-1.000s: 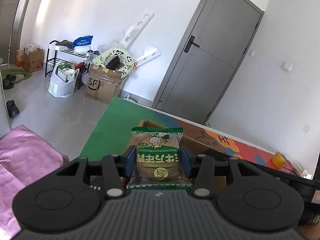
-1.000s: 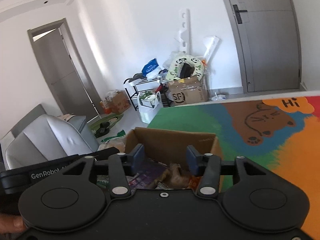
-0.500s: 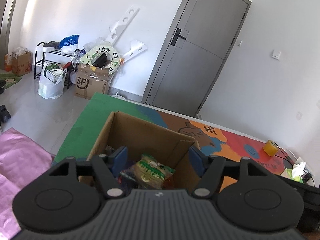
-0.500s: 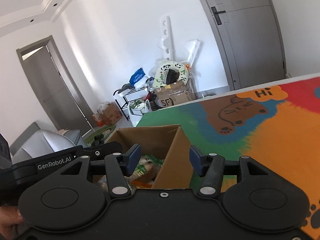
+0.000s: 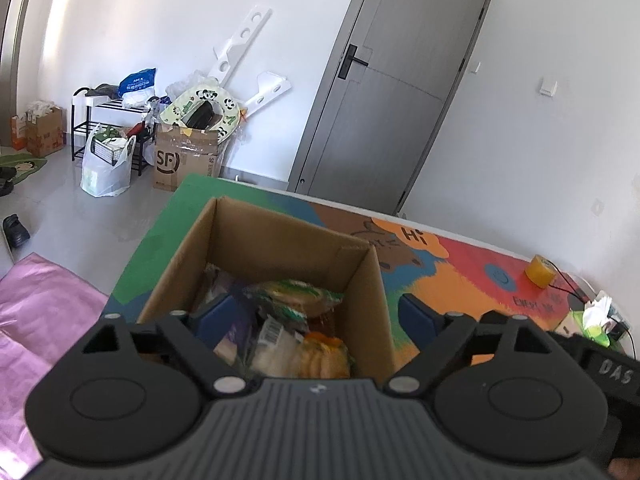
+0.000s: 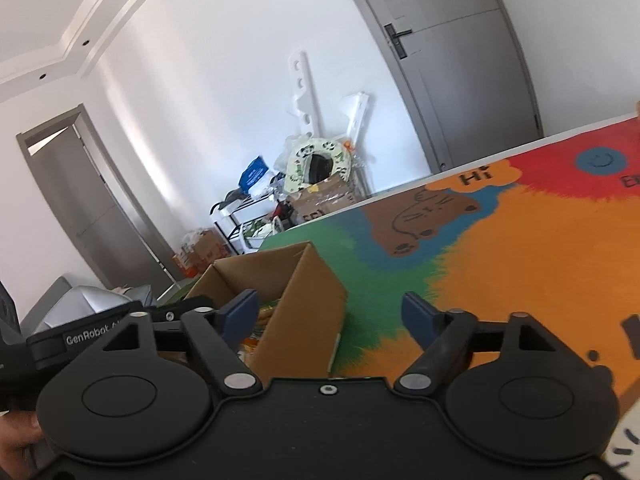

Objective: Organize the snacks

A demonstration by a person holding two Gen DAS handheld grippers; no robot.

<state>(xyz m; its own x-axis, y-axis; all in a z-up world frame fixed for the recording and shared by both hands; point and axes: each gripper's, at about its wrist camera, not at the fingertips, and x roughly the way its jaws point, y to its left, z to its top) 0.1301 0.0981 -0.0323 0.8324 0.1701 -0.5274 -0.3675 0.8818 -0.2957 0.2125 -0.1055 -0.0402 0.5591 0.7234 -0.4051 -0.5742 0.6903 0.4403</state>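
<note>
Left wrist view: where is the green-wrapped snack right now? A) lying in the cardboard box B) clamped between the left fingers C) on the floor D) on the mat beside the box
A: the green-wrapped snack lies among other packets inside the cardboard box, and the left gripper is open and empty.

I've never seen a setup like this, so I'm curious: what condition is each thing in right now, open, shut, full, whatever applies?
Left tool: open, holding nothing, its jaws just opened wider.
Right tool: open, holding nothing, its jaws just opened wider.
Cardboard box: open at the top, snack packets inside.
Green-wrapped snack: lying loose in the box.
Grey door: shut.
Colourful mat: lying flat.
</note>
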